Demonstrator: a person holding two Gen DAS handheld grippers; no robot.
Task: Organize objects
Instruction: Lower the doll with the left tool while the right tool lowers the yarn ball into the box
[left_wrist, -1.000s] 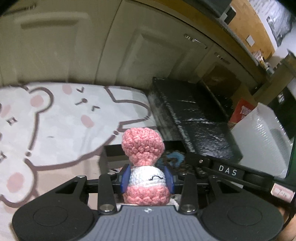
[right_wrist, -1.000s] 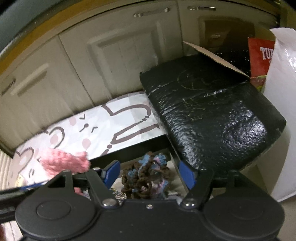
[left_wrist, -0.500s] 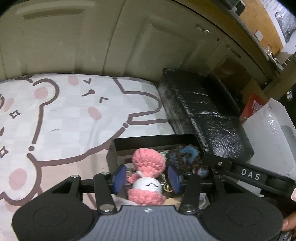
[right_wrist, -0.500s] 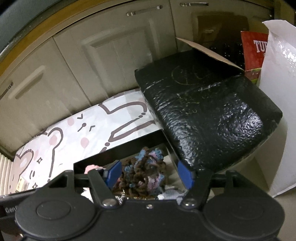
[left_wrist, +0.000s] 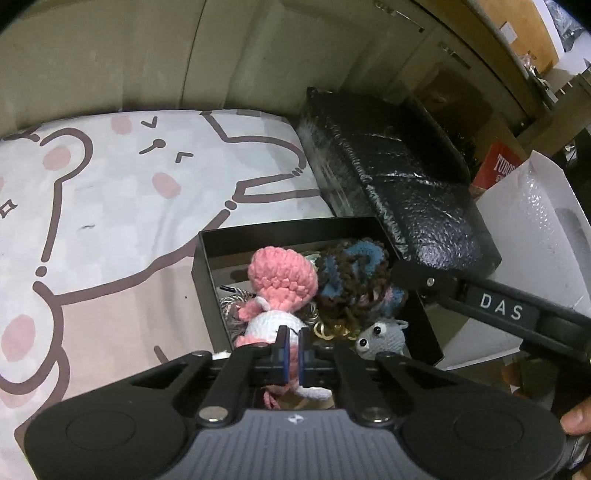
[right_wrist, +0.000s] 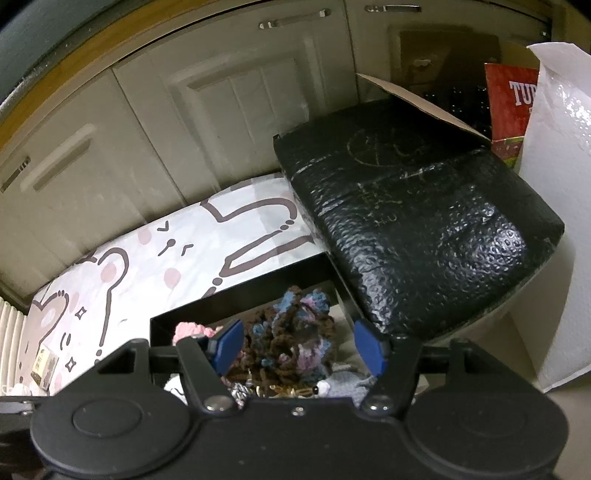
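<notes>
Over the open black cardboard box (left_wrist: 207, 273), the left gripper (left_wrist: 290, 350) is seen with jaws closed and empty; it should be lifted straight clear. Just beyond them, inside the box, lies the pink-and-white crocheted doll (left_wrist: 280, 291) (apparently released). To its right, the right gripper (right_wrist: 297, 349) stands open around, not pressing, the brown-and-blue yarn bundle (right_wrist: 291, 339).

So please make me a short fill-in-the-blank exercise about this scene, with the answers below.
1. The pink crochet doll lies in the black ___.
2. The left gripper is ___.
3. The brown and blue yarn ball sits between the pads of the ___ gripper.

Answers: box; shut; right
</notes>
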